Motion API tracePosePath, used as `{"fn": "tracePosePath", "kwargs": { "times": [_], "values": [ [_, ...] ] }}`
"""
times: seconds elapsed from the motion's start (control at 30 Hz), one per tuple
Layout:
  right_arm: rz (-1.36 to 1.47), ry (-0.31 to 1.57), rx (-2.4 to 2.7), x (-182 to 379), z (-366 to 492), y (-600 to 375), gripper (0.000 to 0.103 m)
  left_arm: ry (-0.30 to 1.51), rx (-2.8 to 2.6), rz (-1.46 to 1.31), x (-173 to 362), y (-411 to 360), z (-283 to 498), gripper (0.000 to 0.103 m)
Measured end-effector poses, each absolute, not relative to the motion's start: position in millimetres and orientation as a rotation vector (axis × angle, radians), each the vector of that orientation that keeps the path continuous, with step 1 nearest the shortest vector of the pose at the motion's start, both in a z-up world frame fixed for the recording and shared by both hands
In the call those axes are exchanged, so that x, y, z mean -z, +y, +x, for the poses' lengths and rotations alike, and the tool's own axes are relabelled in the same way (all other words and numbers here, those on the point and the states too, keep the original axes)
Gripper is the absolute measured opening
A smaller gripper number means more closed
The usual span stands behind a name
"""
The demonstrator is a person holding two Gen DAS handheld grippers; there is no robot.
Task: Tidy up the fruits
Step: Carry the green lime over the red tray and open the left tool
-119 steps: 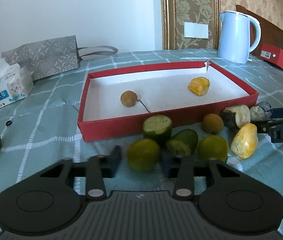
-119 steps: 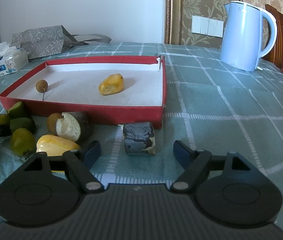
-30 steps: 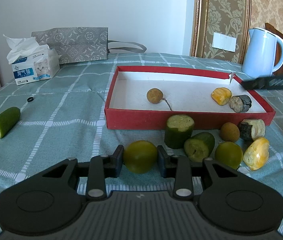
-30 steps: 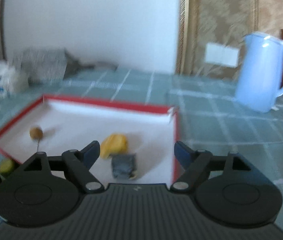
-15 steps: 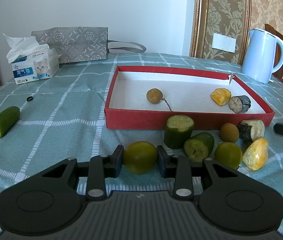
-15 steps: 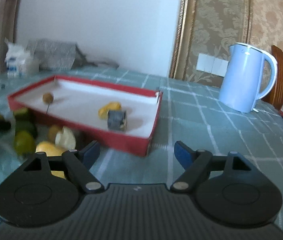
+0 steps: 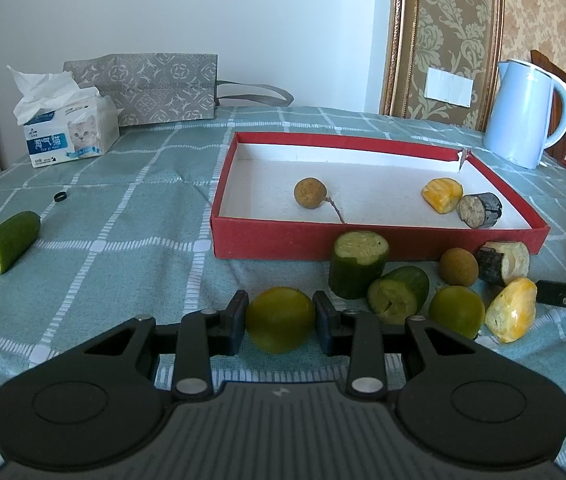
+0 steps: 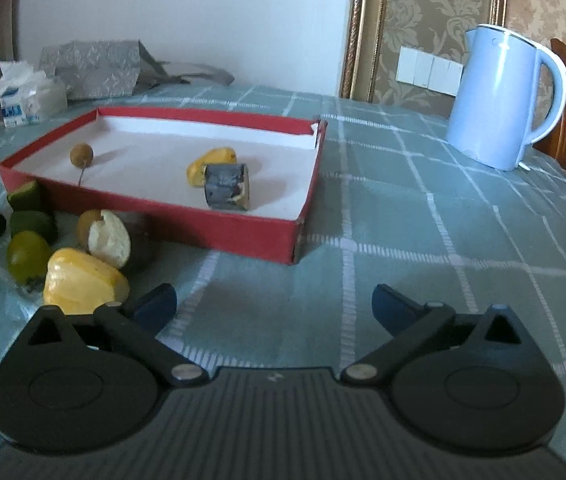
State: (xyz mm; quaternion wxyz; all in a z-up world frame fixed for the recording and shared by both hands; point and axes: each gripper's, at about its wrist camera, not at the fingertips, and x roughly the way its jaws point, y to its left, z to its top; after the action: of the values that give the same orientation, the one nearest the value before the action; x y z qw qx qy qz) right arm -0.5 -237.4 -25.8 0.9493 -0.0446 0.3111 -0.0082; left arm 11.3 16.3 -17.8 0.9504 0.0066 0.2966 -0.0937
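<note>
Now that the dark chunk (image 8: 226,186) lies in the red tray (image 8: 219,227), the right gripper (image 8: 274,304) has withdrawn with jaws apart, while the left gripper (image 7: 281,320) stays clamped on a green fruit (image 7: 280,319), likely next.

A red tray (image 7: 379,236) with a white floor sits mid-frame on a teal worktop (image 7: 123,220) checked in white. Lower centre lies a yellow-green fruit (image 7: 280,319); upper right, a pale blue kettle (image 7: 523,114); upper left, a grey patterned bag (image 7: 143,82).

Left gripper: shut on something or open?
Shut on the green fruit: both fingers of the left gripper press its sides, in front of the red box.
</note>
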Motion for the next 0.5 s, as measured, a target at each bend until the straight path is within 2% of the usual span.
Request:
{"fn": "tracePosePath", "kwargs": {
  "times": [0.2, 0.5],
  "values": [
    [-0.071, 0.623, 0.019, 23, 0, -241, 0.103, 0.578, 0.174, 0.013, 10, 18, 11, 0.034],
    [0.009, 0.679, 0.019, 27, 8, -253, 0.103, 0.505, 0.241, 0.047, -32, -15, 43, 0.034]
  ]
}}
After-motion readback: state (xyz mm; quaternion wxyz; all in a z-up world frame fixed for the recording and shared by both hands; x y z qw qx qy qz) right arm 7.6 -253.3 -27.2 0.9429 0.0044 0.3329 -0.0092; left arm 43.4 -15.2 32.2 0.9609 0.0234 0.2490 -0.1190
